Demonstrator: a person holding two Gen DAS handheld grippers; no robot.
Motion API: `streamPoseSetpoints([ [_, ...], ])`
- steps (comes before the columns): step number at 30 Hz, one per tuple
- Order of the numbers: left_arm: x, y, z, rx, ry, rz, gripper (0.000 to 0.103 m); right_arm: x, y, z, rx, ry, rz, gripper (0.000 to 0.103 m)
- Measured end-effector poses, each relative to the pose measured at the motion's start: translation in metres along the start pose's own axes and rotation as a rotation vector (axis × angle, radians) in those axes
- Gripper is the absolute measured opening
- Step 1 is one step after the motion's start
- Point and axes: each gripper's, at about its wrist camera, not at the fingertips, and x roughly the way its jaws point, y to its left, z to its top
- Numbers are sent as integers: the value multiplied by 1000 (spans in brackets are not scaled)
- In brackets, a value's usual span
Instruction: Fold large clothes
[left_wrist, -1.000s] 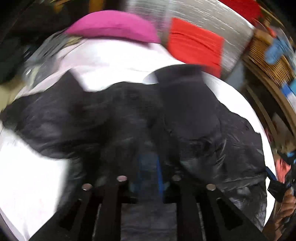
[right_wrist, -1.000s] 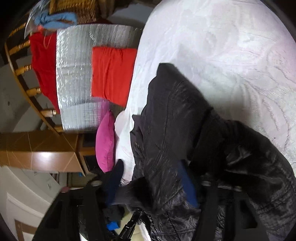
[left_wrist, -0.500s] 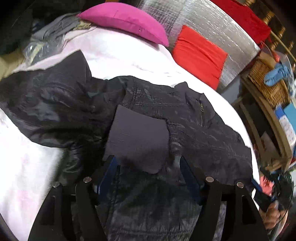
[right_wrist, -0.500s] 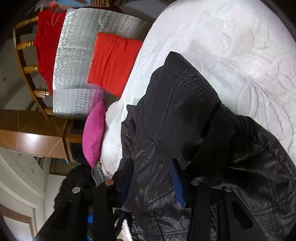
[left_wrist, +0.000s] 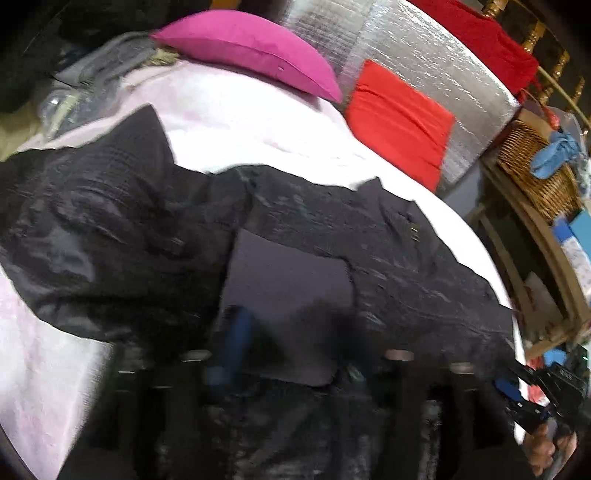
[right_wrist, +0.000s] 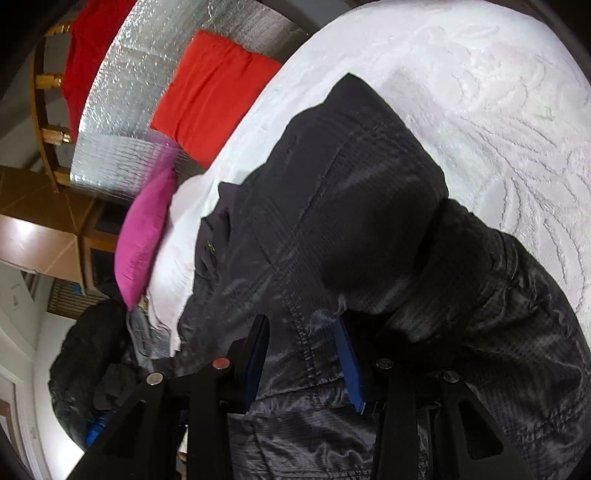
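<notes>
One white bedspread (right_wrist: 480, 74) fills the field ahead of both pairs of fingers; largest item noted. Black jacket (right_wrist: 351, 221) lies spread over it, glossy and quilted, reaching from beyond the fingertips back under and between them in both wrist views. Matte dark panel (left_wrist: 288, 280) of the jacket sits directly ahead of the left fingers. Silver foil sheet (left_wrist: 424, 55) stands beyond the bed's far edge, with a red cushion (left_wrist: 399, 122) against it. Magenta pillow (left_wrist: 251, 48) rests at the far end of the bed, ahead and to the left of the left fingers; in the right view it lies well to the left of the fingers. Wicker basket (left_wrist: 535, 162) sits far right of the left fingers, off the bed. Left gripper (left_wrist: 295, 339): blurred; fingers spread apart with jacket fabric lying between them, blue pad (left_wrist: 236, 332) visible on one side; whether any fabric is pinched cannot be told. Right gripper (right_wrist: 301, 354): fingers parted, blue pads (right_wrist: 349, 365) on either side of a stitched jacket seam running between them, with a gap remaining; not clenched on the cloth.
</notes>
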Motion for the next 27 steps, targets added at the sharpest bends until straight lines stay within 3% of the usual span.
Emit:
streamPoseSetpoints([
  [4,2,0,1,42,-4,70,67,-2,10,-5,-57,-21,-47,40],
  [6,2,3,2,46,-13,77,37,-9,19,-10,-107,-55,-49,40],
  [9,1,6,3,51,-18,63,15,-15,25,-14,-138,-86,-44,42],
  [13,-5,-1,0,90,-53,69,9,0,10,-13,-79,-25,-99,42],
  [15,-11,-7,0,122,-82,92,9,7,4,-13,-45,3,-80,42],
  [20,-32,-13,4,173,-169,139,8,-4,21,-20,-123,-53,-62,42],
  [23,-33,-12,4,206,-169,196,8,0,28,-23,-162,-50,-85,42],
  [27,-24,-8,1,220,-135,261,8,17,23,-25,-142,30,-105,42],
])
